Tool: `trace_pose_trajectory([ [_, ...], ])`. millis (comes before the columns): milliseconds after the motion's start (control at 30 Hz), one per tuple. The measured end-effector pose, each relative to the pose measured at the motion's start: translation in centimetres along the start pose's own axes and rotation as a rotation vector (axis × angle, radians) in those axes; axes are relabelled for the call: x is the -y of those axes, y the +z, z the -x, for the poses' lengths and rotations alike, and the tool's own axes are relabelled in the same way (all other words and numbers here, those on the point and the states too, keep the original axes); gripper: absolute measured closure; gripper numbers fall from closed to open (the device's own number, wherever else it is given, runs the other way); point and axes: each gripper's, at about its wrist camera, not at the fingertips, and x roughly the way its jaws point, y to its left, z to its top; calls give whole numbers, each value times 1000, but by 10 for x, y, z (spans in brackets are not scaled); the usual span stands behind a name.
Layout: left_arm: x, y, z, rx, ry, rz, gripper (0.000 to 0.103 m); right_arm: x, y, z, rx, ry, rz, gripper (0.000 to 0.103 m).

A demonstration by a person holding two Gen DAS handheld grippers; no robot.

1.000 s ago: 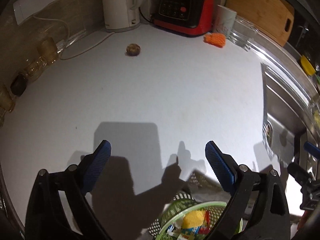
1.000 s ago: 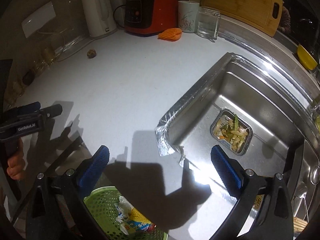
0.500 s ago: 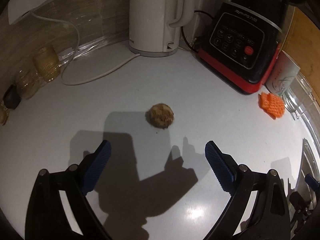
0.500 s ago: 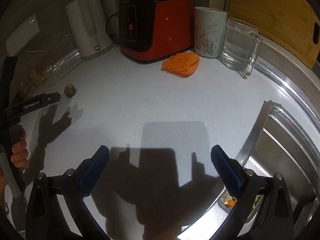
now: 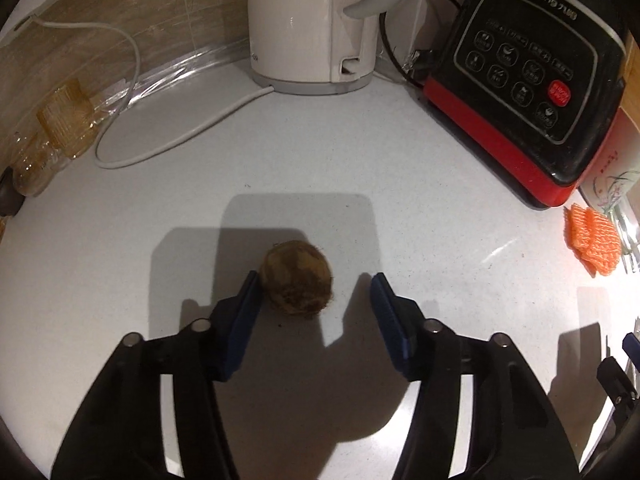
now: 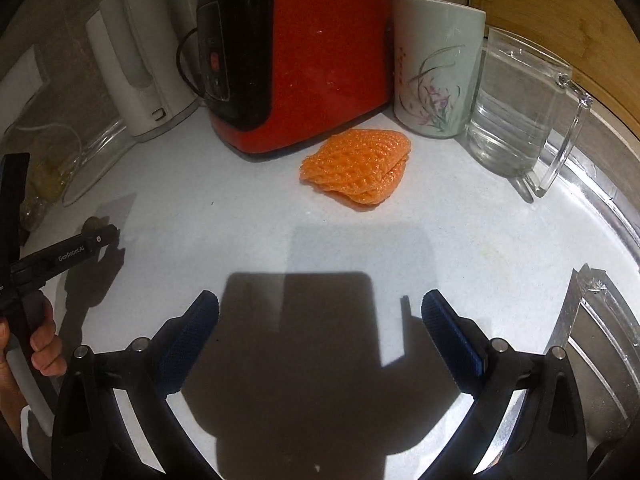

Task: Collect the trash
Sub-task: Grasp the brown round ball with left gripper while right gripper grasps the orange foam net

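Observation:
A brown, rough, round piece of trash lies on the white counter between the jaws of my left gripper. The left pad touches it; the right pad stands apart, so the gripper is partly closed but open around it. An orange foam net lies on the counter ahead of my right gripper, which is open and empty, some way short of it. The net also shows at the right edge of the left wrist view. The left gripper shows in the right wrist view, with the brown trash mostly hidden behind it.
A white kettle with its cord and a red and black appliance stand at the back. A flowered mug and a glass jug stand behind the net. The sink edge is at right. Amber glasses stand at left.
Both grippers have moved forward across the counter. The left one has reached the brown trash and narrowed its jaws around it. The right one has come closer to the orange net.

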Motion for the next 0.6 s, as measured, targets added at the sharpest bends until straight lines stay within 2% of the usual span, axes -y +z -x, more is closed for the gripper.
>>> trace_pose_trajectory([
  [133,2,3,-2,-1,0,18,69,8,5,-2,0,0,-15,2],
  [333,3,0,1,-6,9,20,69,13,15,-10,3,-6,-12,2],
  [600,2,-15,26,-13,-22,10,69,20,59,-44,1,-13,-15,2],
])
